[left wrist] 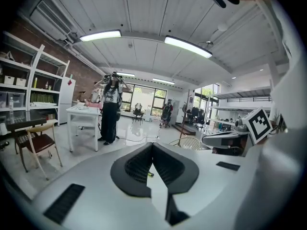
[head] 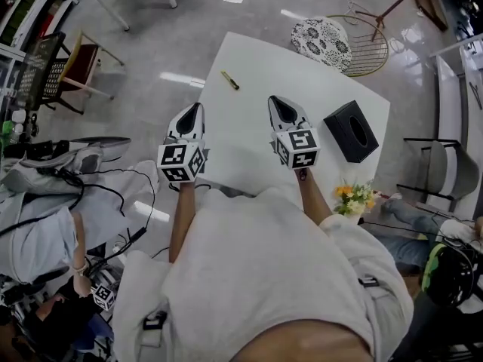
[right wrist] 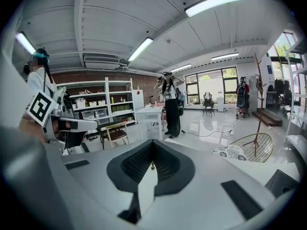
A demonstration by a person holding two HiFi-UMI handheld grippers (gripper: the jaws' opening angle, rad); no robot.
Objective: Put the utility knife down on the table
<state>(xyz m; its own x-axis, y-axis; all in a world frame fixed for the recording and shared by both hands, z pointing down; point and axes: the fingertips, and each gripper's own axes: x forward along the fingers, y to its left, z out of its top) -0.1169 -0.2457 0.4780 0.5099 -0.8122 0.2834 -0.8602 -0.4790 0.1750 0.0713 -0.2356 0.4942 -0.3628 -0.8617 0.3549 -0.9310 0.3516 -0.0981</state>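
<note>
The utility knife, yellow and dark, lies on the white table near its far left edge, with nothing holding it. My left gripper hovers over the table's near left edge, jaws shut and empty. My right gripper is beside it over the middle of the table, also shut and empty. Both point toward the far side, well short of the knife. In the left gripper view the knife shows as a small sliver behind the shut jaws of the left gripper. The right gripper view shows the knife the same way, beyond the right gripper.
A black tissue box stands on the table's right side. A bunch of flowers sits at the near right corner. Beyond the far edge are a patterned cushion and a wire chair. A wooden chair stands to the left.
</note>
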